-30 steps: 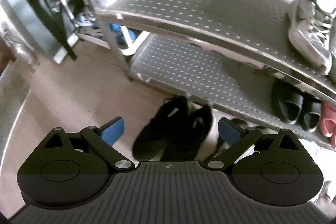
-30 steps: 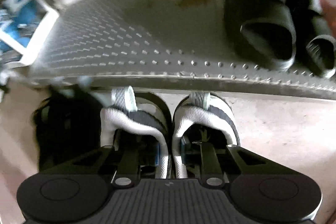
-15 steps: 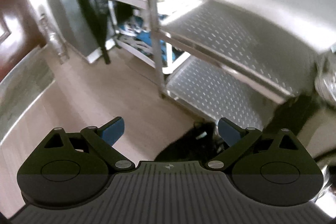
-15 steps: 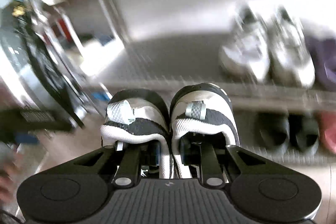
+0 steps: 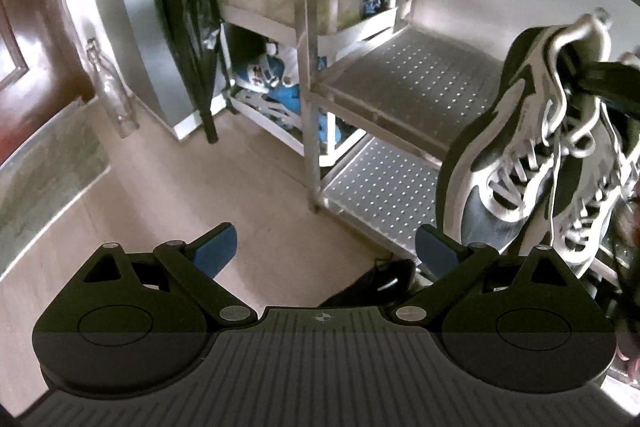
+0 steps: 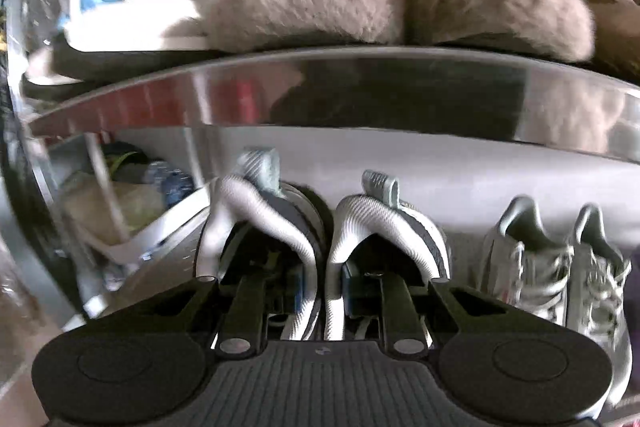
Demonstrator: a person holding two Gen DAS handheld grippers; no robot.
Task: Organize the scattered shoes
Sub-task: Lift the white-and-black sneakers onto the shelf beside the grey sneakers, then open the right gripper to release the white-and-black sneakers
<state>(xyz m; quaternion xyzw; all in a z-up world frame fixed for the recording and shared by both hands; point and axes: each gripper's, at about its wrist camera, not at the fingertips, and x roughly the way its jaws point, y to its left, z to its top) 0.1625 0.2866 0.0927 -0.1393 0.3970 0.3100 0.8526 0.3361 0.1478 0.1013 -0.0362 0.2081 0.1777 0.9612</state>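
Sneakers (image 6: 324, 247), a grey-and-white pair, hang at lower centre, heel collars pinched together in the right gripper (image 6: 320, 291). Left gripper (image 5: 326, 247) gapes empty. Beyond, middle shelf (image 5: 420, 79) lies bare: carrying step, next needs lowering them beside the silver trainers (image 6: 560, 267).

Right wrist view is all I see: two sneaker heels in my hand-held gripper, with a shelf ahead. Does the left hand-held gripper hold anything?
Observer: No. The left hand-held gripper is open and empty, above the floor.
Operator: Do my sneakers hang free?
Observer: It seems so. The grey-and-white sneakers dangle toes down in front of the metal rack, apparently touching no shelf.
Operator: Is any shoe on the floor?
Observer: Yes, a black shoe lies on the floor by the rack's lowest shelf.
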